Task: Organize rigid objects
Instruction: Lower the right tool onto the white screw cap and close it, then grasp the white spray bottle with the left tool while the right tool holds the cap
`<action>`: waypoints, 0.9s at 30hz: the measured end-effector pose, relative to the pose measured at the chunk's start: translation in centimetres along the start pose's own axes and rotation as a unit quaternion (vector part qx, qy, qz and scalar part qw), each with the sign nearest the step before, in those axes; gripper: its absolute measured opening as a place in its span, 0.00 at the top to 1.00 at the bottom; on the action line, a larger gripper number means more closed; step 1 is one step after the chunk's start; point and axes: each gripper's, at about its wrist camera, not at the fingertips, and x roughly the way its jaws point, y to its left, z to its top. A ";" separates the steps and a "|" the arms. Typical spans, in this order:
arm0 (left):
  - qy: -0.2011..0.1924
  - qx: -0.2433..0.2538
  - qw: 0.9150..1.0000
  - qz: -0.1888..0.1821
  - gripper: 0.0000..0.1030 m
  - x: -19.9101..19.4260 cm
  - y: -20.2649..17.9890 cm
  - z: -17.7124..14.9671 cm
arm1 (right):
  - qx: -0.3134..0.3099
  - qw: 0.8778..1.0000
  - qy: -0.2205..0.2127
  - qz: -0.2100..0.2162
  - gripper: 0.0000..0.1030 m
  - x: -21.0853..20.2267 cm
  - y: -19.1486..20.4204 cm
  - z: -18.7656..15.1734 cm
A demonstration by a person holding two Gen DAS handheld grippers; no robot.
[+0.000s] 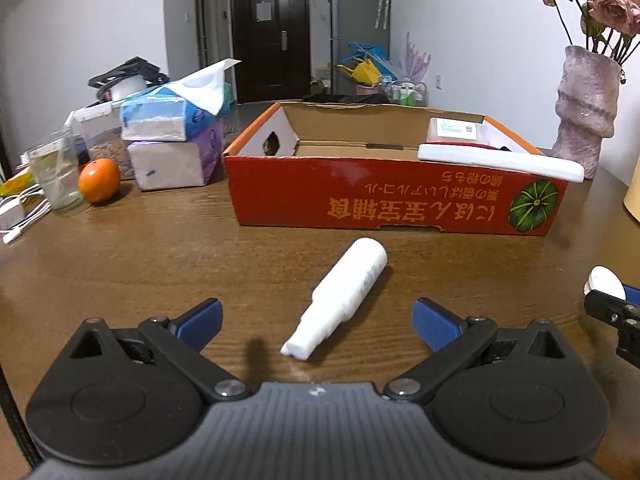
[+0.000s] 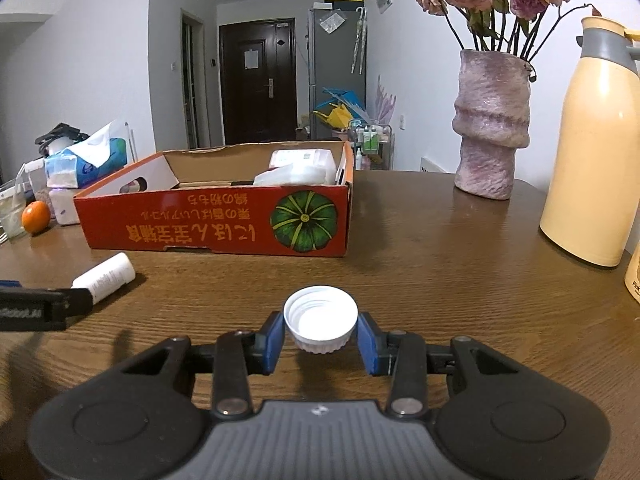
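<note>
A white bottle point(image 1: 346, 294) lies on its side on the wooden table point(image 1: 160, 248), its nozzle end pointing toward me. My left gripper point(image 1: 316, 320) is open, its blue pads point(image 1: 436, 322) standing wide on either side of the bottle's lower half without touching it. My right gripper point(image 2: 320, 334) is shut on a white screw cap point(image 2: 321, 316), open side up, held just above the table. The cap point(image 1: 605, 285) shows at the right edge of the left wrist view. The bottle point(image 2: 106, 276) lies left of the right gripper. The red cardboard box point(image 1: 392, 200) stands behind, holding white packages.
Tissue packs point(image 1: 172, 136), a glass point(image 1: 56, 172) and an orange point(image 1: 99, 180) crowd the back left with white cables. A pink vase of roses point(image 2: 492, 124) and a cream thermos point(image 2: 596, 144) stand at the right. The box point(image 2: 216, 216) sits mid-table.
</note>
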 end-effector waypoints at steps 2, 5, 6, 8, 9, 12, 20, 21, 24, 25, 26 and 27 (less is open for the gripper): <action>0.000 -0.001 1.000 -0.002 0.00 0.5 0.1 0.3 | 0.003 1.000 -0.002 -0.001 0.63 0.0 -0.1 0.0; 0.003 0.004 1.000 -0.008 0.00 1.1 0.1 0.5 | 0.006 1.000 -0.003 -0.005 0.63 0.1 -0.2 0.1; 0.005 0.005 1.000 -0.012 0.00 1.4 0.1 0.6 | 0.008 1.000 -0.004 -0.007 0.63 0.2 -0.2 0.2; 0.008 0.006 1.000 -0.018 0.00 1.8 0.1 0.7 | 0.012 1.000 -0.005 -0.010 0.63 0.3 -0.3 0.2; 0.010 0.007 1.000 -0.020 0.00 2.0 0.1 0.8 | 0.013 1.000 -0.005 -0.012 0.63 0.3 -0.4 0.3; 0.011 0.008 1.000 -0.017 0.00 2.6 0.1 1.0 | 0.017 1.000 -0.007 -0.015 0.63 0.4 -0.5 0.4; 0.028 0.013 0.999 -0.020 0.05 4.0 0.3 1.4 | 0.024 0.999 -0.006 -0.024 0.63 0.8 -0.6 0.5; 0.032 0.014 0.999 -0.019 0.07 4.2 0.3 1.4 | 0.025 0.999 -0.005 -0.024 0.63 0.9 -0.6 0.5; 0.043 0.015 0.999 -0.025 0.19 4.7 0.3 1.4 | 0.027 0.999 -0.006 -0.026 0.63 0.9 -0.7 0.6; 0.042 0.015 0.999 -0.026 0.19 4.8 0.3 1.4 | 0.028 0.999 -0.006 -0.026 0.63 0.9 -0.7 0.6; 0.040 0.016 0.999 -0.026 0.20 4.8 0.3 1.5 | 0.029 0.999 -0.005 -0.027 0.63 0.9 -0.7 0.6; 0.041 0.017 0.999 -0.026 0.23 4.8 0.3 1.5 | 0.029 0.999 -0.005 -0.027 0.63 1.0 -0.7 0.6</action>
